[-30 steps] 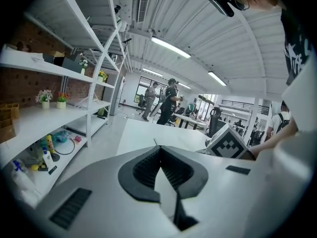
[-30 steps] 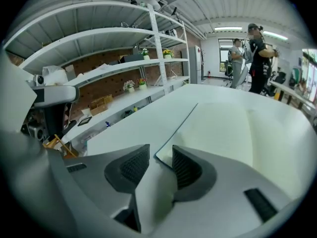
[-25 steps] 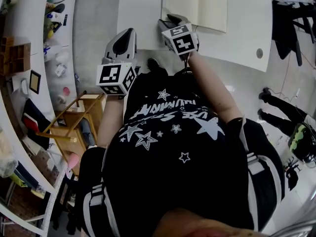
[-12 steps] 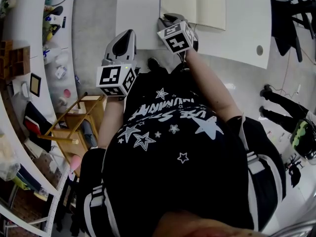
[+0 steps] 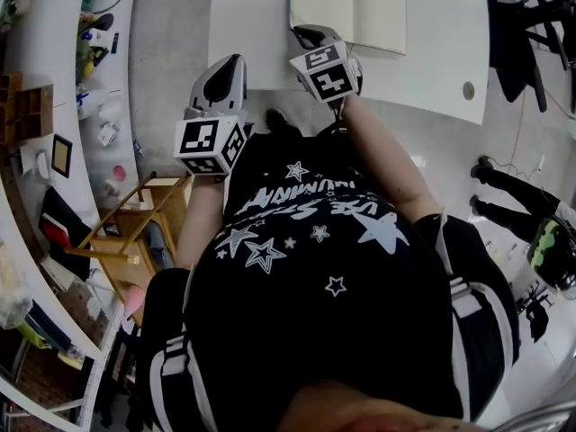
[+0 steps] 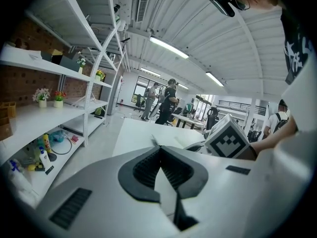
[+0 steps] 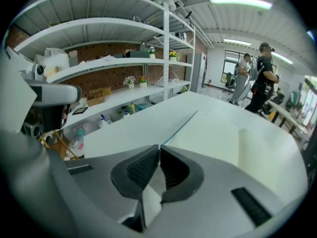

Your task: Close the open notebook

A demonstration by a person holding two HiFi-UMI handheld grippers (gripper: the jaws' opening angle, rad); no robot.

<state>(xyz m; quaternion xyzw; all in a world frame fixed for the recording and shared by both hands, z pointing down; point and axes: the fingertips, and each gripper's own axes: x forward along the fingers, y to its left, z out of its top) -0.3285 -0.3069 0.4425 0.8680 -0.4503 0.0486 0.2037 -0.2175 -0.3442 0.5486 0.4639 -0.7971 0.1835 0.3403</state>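
Note:
The open notebook (image 5: 346, 7) lies flat on the white table (image 5: 252, 25), cream pages up. My right gripper (image 5: 306, 31) sits at its near left corner. In the right gripper view the jaws (image 7: 159, 147) have just been closing and now meet on the corner of the notebook (image 7: 218, 133), whose thin blue cover edge runs straight into the tips. My left gripper (image 5: 236, 59) hovers over the table's near edge, left of the notebook, shut with nothing in it. In the left gripper view (image 6: 160, 148) the notebook (image 6: 171, 140) shows ahead and to the right.
Cluttered white shelves (image 5: 54, 106) run along the left, with a wooden stool (image 5: 135, 223) beside them. The table has a cable hole (image 5: 467, 90) at its right. Black chairs (image 5: 531, 25) stand at the far right. People (image 7: 260, 78) stand far off in the room.
The right gripper has shifted only slightly at the notebook's near left corner. The left gripper has stayed where it was. The notebook lies as before.

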